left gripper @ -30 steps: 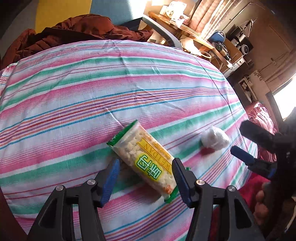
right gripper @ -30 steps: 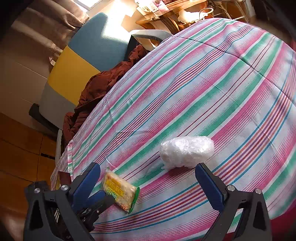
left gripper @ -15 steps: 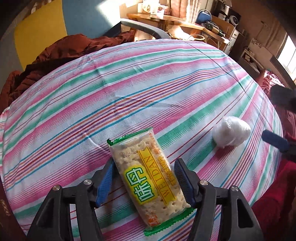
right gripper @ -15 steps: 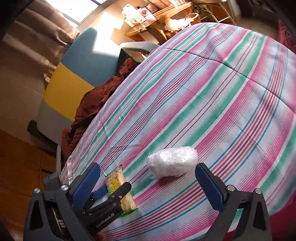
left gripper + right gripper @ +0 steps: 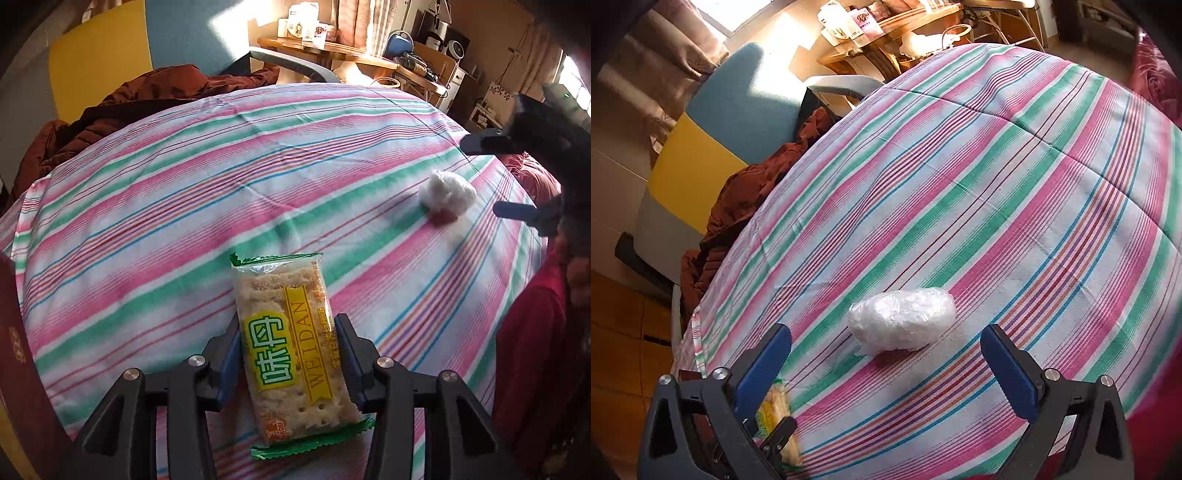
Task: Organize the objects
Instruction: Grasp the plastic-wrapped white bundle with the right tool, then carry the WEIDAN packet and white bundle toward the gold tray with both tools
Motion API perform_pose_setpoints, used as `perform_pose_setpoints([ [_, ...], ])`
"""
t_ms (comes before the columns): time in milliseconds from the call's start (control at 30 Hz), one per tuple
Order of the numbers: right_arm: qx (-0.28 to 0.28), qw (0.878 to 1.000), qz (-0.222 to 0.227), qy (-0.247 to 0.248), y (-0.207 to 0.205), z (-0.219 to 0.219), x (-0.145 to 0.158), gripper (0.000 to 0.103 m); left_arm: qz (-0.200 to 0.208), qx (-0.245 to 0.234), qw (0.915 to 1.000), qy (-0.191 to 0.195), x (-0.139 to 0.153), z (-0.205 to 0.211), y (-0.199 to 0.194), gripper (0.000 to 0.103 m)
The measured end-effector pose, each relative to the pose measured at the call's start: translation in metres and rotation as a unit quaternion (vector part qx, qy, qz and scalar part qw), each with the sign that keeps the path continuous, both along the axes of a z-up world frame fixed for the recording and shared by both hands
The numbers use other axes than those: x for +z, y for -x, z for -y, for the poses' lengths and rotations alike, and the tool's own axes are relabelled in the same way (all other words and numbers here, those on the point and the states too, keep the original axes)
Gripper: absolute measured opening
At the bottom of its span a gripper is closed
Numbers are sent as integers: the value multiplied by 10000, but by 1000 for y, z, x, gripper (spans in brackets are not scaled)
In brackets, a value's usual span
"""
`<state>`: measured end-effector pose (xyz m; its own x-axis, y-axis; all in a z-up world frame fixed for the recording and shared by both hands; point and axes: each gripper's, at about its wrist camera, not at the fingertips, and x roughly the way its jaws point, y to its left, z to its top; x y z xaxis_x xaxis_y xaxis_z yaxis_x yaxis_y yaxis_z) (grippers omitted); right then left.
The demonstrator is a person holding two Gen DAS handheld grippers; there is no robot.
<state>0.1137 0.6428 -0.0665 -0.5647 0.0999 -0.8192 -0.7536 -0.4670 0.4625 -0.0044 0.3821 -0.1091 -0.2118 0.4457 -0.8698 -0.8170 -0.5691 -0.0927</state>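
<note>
While left gripper [image 5: 288, 354] pinches Weidan cracker packet [image 5: 291, 350] by long edges above striped bedsheet [image 5: 184, 206], right gripper [image 5: 886, 369] gapes wide, crumpled clear plastic bag [image 5: 903, 319] lying on sheet just ahead, untouched.

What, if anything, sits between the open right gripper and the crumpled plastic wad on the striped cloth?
Nothing visible. The right gripper is open with the plastic wad just ahead of its fingertips, only bare striped cloth between them.
</note>
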Motion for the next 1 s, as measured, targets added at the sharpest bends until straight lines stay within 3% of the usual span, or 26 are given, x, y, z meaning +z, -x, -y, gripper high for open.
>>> perform_pose_setpoints([
  [300,686,9907,1086,-449,33,16,-1,103,-158,-79,9992,-372,-2,28,-10,48],
  [467,747,9820,1559,-754,58,9,-15,102,-289,-125,9983,-488,-3,33,-12,48],
  [500,794,9796,1672,-784,61,9,-22,99,-308,-136,9981,-513,-4,34,-13,48],
  [533,866,9769,1783,-802,63,9,-28,86,-342,-144,9979,-536,-4,34,-14,48],
  [567,920,9758,1806,-817,64,8,-30,71,-401,-152,9976,-545,-5,35,-15,48],
  [667,1082,9745,1743,-913,63,12,-29,69,-597,-202,9966,-534,-6,35,-20,48],
  [1000,1647,9635,1579,-1399,76,33,-18,69,-650,-205,9960,-583,-6,38,-22,48],
])
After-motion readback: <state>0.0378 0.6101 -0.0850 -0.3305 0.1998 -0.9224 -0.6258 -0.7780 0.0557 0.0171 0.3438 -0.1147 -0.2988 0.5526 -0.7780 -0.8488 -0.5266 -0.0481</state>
